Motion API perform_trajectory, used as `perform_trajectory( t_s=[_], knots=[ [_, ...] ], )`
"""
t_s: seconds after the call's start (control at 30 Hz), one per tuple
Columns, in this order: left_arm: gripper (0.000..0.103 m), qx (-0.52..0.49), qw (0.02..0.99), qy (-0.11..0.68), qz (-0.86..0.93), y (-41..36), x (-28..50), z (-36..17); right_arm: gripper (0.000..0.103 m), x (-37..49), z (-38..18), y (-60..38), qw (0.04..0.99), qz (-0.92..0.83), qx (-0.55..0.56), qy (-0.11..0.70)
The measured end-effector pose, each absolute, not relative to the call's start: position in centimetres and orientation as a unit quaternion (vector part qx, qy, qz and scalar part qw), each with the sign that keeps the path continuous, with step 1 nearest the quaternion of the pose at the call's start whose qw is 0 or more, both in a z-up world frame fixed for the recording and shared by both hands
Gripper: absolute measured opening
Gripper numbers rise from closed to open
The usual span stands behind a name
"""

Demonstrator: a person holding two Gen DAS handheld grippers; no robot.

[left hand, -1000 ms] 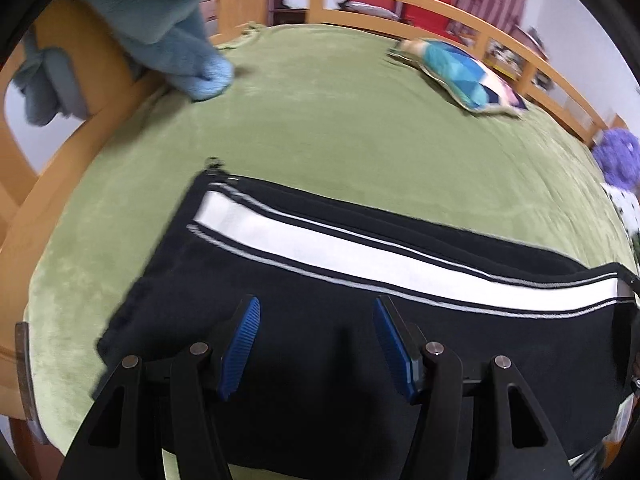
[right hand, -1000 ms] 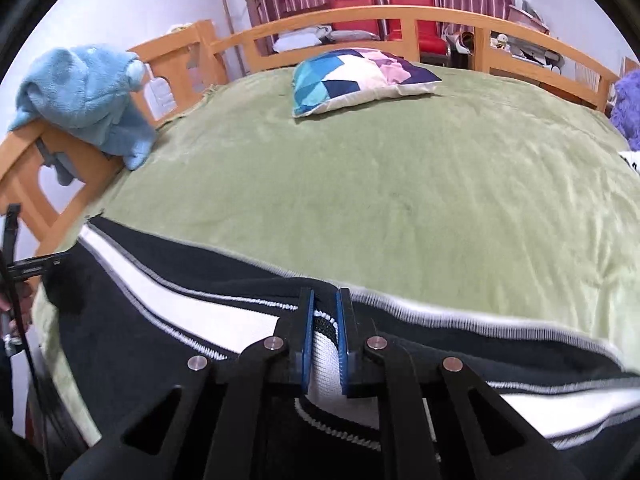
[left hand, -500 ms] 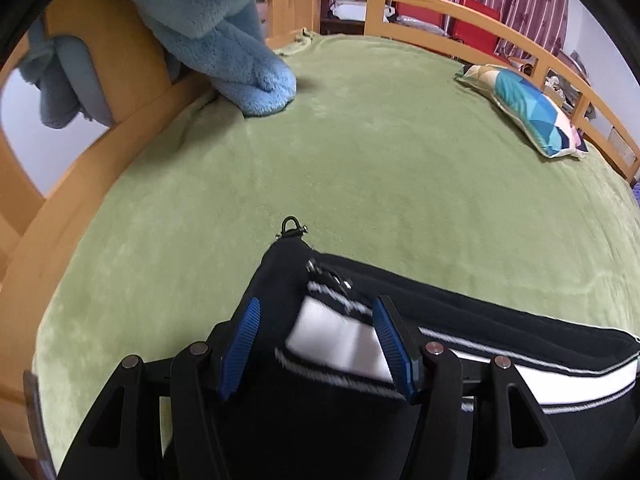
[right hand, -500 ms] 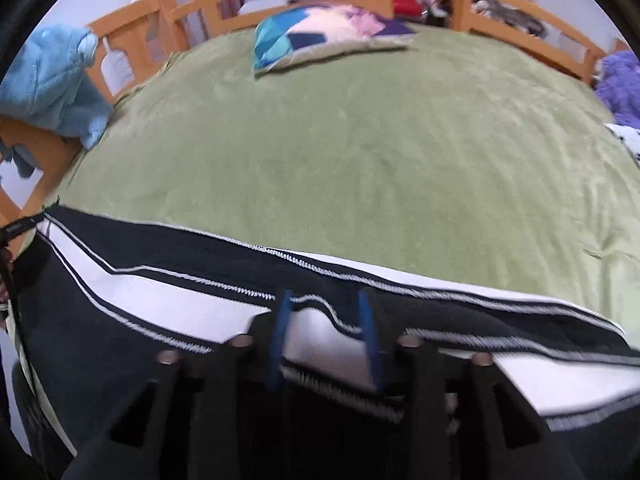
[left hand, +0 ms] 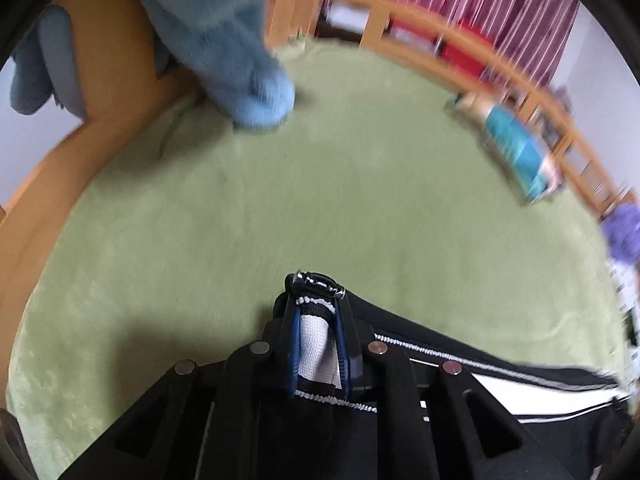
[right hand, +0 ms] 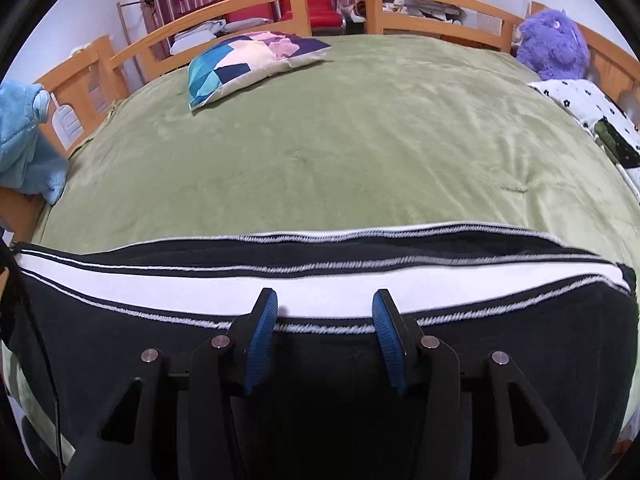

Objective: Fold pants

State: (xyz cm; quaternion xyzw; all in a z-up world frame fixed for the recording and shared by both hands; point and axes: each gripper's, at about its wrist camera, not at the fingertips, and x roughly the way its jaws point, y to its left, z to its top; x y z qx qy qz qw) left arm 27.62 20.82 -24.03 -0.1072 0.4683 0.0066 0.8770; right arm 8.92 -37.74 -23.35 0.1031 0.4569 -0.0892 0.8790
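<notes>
pinching the left end of the black track pants, the left gripper has just closed its blue pads on the white side stripe, right beside a metal zip pull. the right gripper has just let go: its jaws stand apart over the stripe, nothing between them. the pants lie flat along the near edge of the green bedspread, seemingly already doubled leg on leg. a crosswise fold looks still to come. a patchwork pillow lies far off, a purple plush toy far right.
</notes>
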Motion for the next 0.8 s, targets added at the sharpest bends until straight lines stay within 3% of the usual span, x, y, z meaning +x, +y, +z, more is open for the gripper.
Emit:
perform_trajectory(
  t_s=[0.13, 0.23, 0.27, 0.3, 0.57, 0.67, 0.73, 0.8],
  knots=[
    [0.024, -0.105, 0.873, 0.475, 0.024, 20.3, 27.7, -24.1, 0.049, 8.4, -24.4, -37.3, 0.866, -0.091, 0.101, 0.481],
    [0.047, -0.076, 0.882, 0.463, 0.038, 19.5, 26.5, -22.2, 0.049, 7.4, -24.5, -37.4, 0.86, -0.096, 0.107, 0.49],
    [0.06, -0.067, 0.887, 0.456, 0.034, 19.2, 25.9, -21.3, 0.05, 6.9, -24.3, -37.5, 0.86, -0.103, 0.112, 0.487],
    [0.062, -0.058, 0.892, 0.447, 0.03, 18.8, 25.2, -20.5, 0.052, 6.4, -24.1, -37.6, 0.86, -0.109, 0.12, 0.483],
    [0.063, -0.063, 0.904, 0.422, -0.005, 16.6, 18.7, -16.1, 0.058, 2.5, -22.0, -37.8, 0.857, -0.136, 0.131, 0.48],
    [0.064, -0.092, 0.897, 0.432, -0.013, 17.3, 16.1, -16.6, 0.061, 1.0, -21.3, -37.7, 0.861, -0.147, 0.124, 0.47],
    [0.064, -0.113, 0.886, 0.449, -0.035, 17.4, 14.5, -17.7, 0.07, 0.2, -21.2, -37.7, 0.865, -0.158, 0.125, 0.46],
    [0.064, -0.123, 0.878, 0.461, -0.043, 17.3, 12.8, -18.9, 0.07, -0.4, -21.3, -37.7, 0.865, -0.165, 0.132, 0.456]
  ],
)
